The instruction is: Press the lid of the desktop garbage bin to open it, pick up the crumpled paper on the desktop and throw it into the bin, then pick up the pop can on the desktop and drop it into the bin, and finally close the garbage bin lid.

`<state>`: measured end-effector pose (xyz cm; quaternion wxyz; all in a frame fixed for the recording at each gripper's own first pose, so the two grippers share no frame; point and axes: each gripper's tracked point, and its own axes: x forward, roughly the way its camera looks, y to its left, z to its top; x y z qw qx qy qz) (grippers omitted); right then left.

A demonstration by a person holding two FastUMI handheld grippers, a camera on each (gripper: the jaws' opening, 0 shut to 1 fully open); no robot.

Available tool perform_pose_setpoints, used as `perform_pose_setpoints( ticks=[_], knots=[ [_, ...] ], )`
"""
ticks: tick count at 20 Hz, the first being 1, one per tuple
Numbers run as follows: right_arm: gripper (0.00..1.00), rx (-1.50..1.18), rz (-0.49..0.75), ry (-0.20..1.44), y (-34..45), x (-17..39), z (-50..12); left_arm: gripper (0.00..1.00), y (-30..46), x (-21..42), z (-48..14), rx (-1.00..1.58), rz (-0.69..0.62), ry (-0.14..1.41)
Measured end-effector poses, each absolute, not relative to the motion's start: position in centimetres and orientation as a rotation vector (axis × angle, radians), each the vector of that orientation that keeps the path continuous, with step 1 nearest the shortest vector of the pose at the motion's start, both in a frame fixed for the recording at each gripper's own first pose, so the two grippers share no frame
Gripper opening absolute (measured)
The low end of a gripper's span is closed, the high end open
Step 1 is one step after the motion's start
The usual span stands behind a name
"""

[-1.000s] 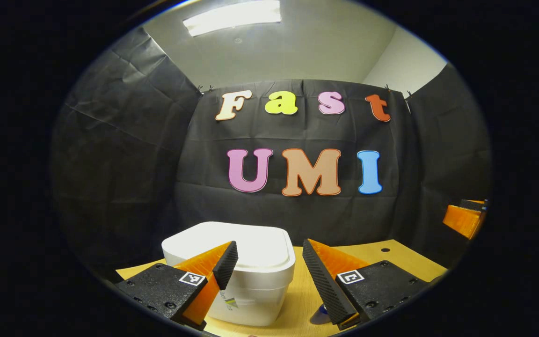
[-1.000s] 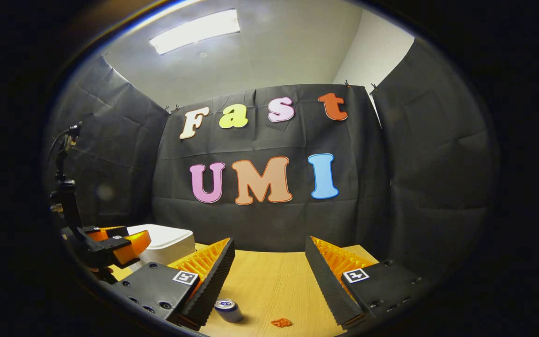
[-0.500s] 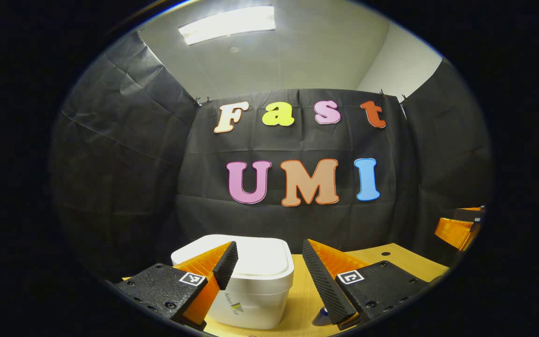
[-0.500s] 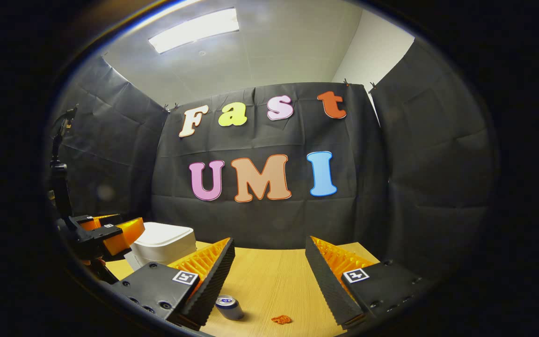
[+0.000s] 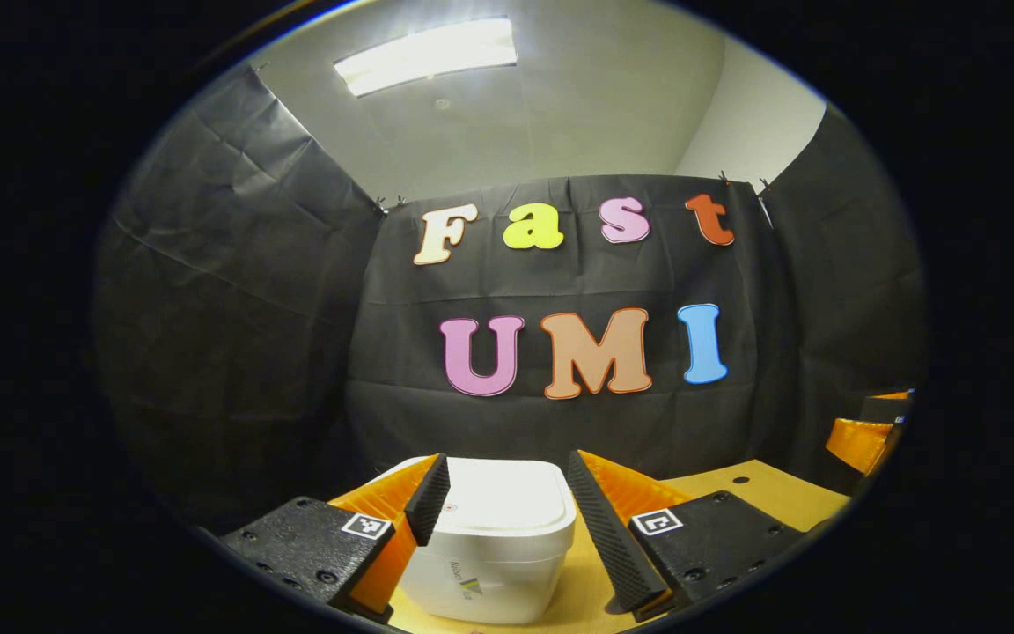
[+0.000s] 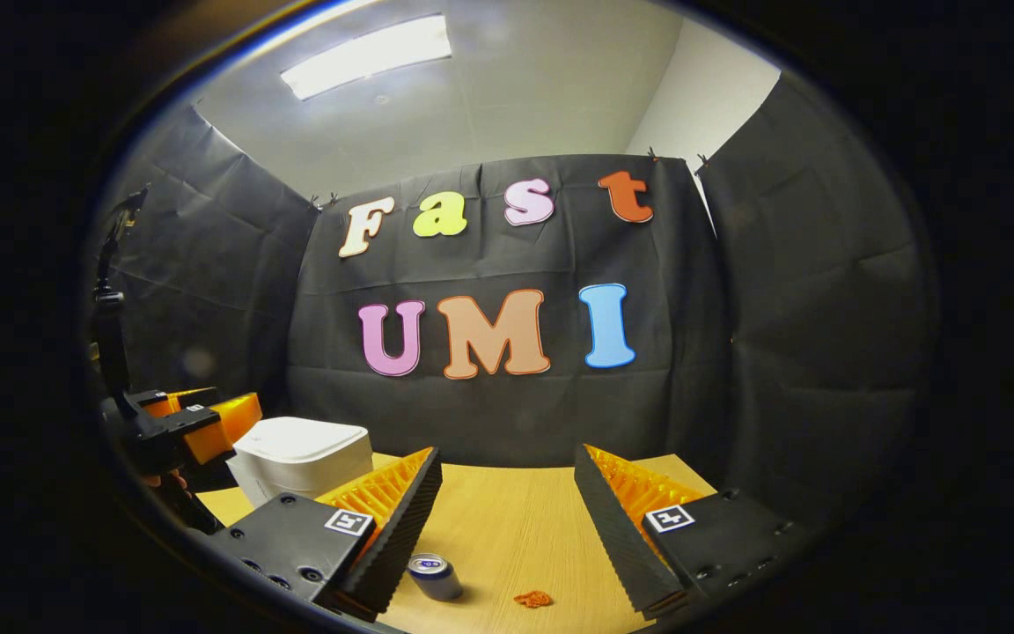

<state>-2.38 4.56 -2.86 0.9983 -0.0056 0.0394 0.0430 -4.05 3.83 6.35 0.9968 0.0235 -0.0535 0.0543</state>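
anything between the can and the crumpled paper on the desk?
No. In the right gripper view the can and the crumpled paper lie apart, with bare wooden desk between them, in front of the right tongs.

Recording booth set up inside a plain room: black cloth walls [image 6: 789,291] clipped up on three sides, pale wooden worktop [image 6: 507,528] below, white ceiling [image 5: 577,97] with a fluorescent panel light [image 5: 426,56] showing above the cloth.
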Motion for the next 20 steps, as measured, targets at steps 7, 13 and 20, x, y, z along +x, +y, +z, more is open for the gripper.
perform_pose_setpoints(
  ticks=[7,13,20],
  knots=[
    [0.96,-0.023,0.074,0.077,4.1,-2.6,-2.5,0.24,6.7,-3.4,6.3,0.053,0.183,-0.107],
    [0.96,-0.025,0.059,0.080,3.7,-2.9,-2.5,0.00,7.7,-1.9,3.5,0.062,0.187,-0.041],
    [0.96,-0.034,0.049,0.107,3.4,-3.0,-3.4,0.00,8.4,-0.7,-0.5,0.017,0.180,0.072]
  ],
)
